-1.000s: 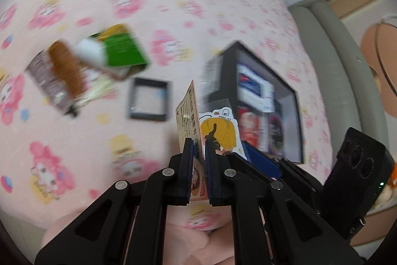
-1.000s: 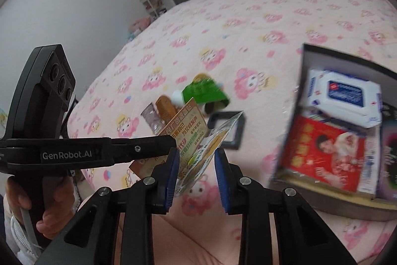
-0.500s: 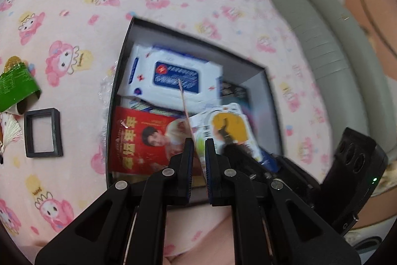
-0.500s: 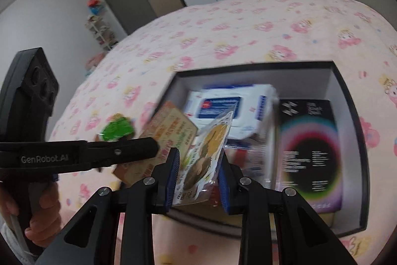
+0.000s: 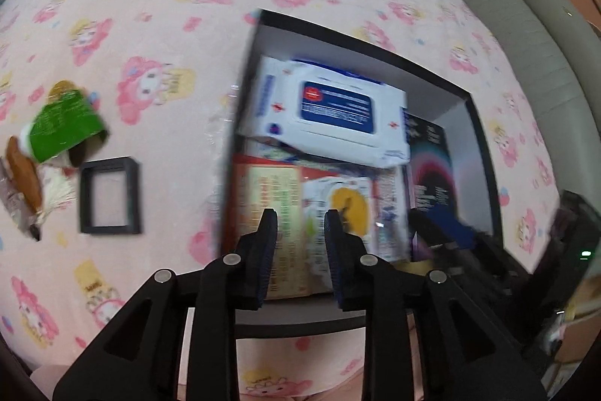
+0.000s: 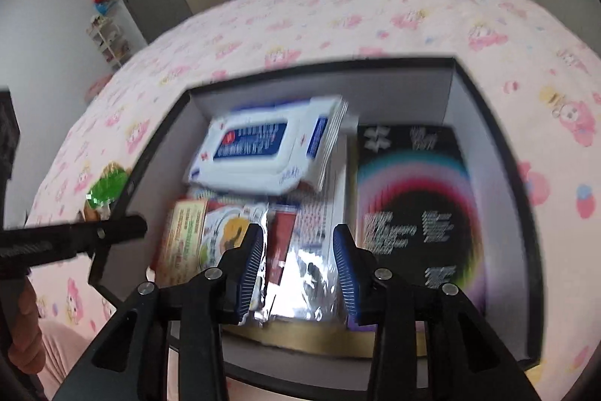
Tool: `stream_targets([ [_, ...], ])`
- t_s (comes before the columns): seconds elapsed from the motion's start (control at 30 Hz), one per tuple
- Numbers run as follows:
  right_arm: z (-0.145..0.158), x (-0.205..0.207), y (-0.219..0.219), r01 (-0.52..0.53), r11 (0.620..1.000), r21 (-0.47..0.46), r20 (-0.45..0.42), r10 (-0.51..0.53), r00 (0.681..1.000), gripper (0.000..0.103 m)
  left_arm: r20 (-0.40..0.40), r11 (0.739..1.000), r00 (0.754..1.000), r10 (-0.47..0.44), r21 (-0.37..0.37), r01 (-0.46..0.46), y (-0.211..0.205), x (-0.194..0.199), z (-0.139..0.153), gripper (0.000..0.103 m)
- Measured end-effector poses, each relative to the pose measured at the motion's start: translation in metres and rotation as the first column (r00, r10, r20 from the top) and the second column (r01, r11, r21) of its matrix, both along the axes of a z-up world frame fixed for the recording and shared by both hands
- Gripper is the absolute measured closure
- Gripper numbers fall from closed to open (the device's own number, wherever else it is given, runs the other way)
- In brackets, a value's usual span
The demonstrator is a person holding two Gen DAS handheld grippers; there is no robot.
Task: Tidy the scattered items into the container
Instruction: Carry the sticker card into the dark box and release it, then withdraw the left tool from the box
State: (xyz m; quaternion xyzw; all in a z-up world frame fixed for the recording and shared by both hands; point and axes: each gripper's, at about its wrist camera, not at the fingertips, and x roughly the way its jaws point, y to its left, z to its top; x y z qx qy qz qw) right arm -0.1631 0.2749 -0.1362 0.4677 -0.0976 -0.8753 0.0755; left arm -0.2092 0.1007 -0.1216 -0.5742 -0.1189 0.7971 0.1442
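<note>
Both the left gripper [image 5: 300, 224] and right gripper [image 6: 296, 239] are opening, empty; the thin sachets [image 5: 338, 205] in the box [image 6: 488, 108] are light and floppy, best pinched at an edge.

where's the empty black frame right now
In the left wrist view the black frame lies flat on the pink bedspread, left of the box, just right of the green packet.
</note>
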Motion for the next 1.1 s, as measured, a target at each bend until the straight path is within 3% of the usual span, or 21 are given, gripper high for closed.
stream_targets([
  [0.17,-0.007,0.003,-0.013,-0.048,0.998,0.044,0.025,0.047,0.999,0.068,0.009,1.000,1.000,-0.027,0.003,0.027,0.011,-0.002,-0.014,0.079],
  [0.33,-0.007,0.007,-0.016,-0.040,0.996,0.075,0.027,0.038,0.999,0.068,-0.089,0.998,0.995,-0.045,-0.047,0.041,0.014,0.012,-0.005,0.076],
  [0.47,0.002,0.010,-0.019,-0.012,0.995,0.096,0.014,0.010,1.000,0.065,-0.198,0.997,0.980,-0.032,-0.072,0.018,0.010,0.027,0.016,0.056],
  [0.53,0.013,0.015,-0.021,0.002,0.993,0.116,-0.012,-0.001,1.000,0.057,-0.249,0.997,0.968,-0.022,-0.078,0.002,0.006,0.034,0.029,0.047],
  [0.6,0.026,0.023,-0.021,0.021,0.991,0.132,-0.044,-0.015,0.999,0.052,-0.311,0.995,0.950,-0.022,-0.097,-0.009,0.002,0.046,0.046,0.034],
  [0.73,0.058,0.044,-0.021,0.065,0.988,0.141,-0.103,-0.051,0.993,0.036,-0.415,0.990,0.909,-0.029,-0.139,-0.031,-0.006,0.069,0.081,0.023],
  [0.8,0.073,0.052,-0.024,0.076,0.987,0.142,-0.135,-0.057,0.989,0.036,-0.458,0.987,0.889,-0.029,-0.152,-0.046,-0.010,0.082,0.098,0.010],
  [0.93,0.106,0.070,-0.032,0.098,0.982,0.163,-0.203,-0.064,0.977,0.027,-0.511,0.985,0.859,-0.021,-0.156,-0.068,-0.019,0.107,0.122,0.006],
  [1.1,0.126,0.097,-0.046,0.137,0.970,0.200,-0.247,-0.085,0.965,0.025,-0.551,0.988,0.835,0.002,-0.128,-0.087,-0.035,0.141,0.142,0.001],
])
